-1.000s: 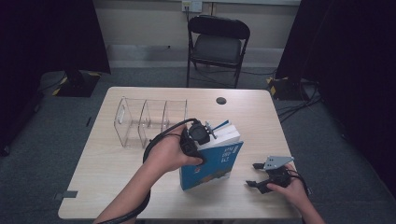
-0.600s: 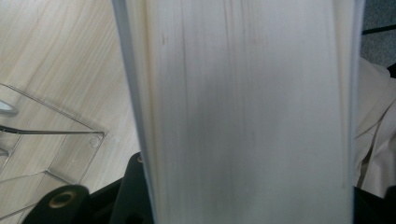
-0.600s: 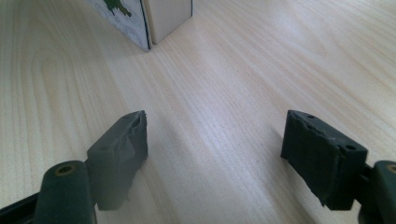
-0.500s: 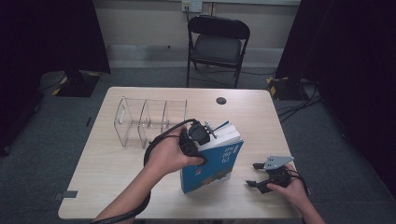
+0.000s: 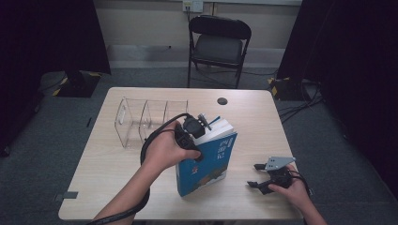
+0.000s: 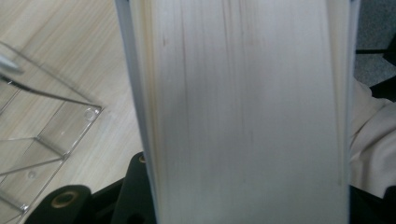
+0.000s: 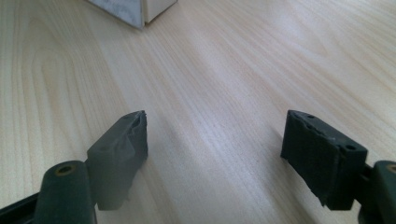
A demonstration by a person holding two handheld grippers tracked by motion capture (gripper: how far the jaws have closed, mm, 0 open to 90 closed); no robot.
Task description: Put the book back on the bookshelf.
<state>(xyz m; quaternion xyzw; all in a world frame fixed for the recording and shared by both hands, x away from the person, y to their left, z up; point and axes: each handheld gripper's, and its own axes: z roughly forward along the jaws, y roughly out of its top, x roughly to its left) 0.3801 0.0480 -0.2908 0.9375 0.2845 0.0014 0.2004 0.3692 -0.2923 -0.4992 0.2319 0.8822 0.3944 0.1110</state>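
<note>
A thick blue book (image 5: 211,159) stands on its lower edge on the light wooden table (image 5: 108,164), leaning slightly. My left gripper (image 5: 199,126) is shut on its top, with the person's hand wrapped around the gripper's body. In the left gripper view the book's pale page edge (image 6: 243,112) lies between the two black jaws, which press on its covers. My right gripper (image 5: 253,175) rests low at the table's front right, apart from the book. It stands open (image 7: 215,126) over bare wood with nothing between its pads.
A clear acrylic organizer with several compartments (image 5: 145,119) stands just behind and left of the book; its corner (image 6: 46,140) is close by. A small black disc (image 5: 222,101) lies near the far edge. A folding chair (image 5: 218,42) stands beyond the table. The book's bottom corner (image 7: 135,9) lies ahead of the right gripper.
The book's lower corner has slid slightly toward the front edge in the left gripper's hold. The right gripper has stayed put.
</note>
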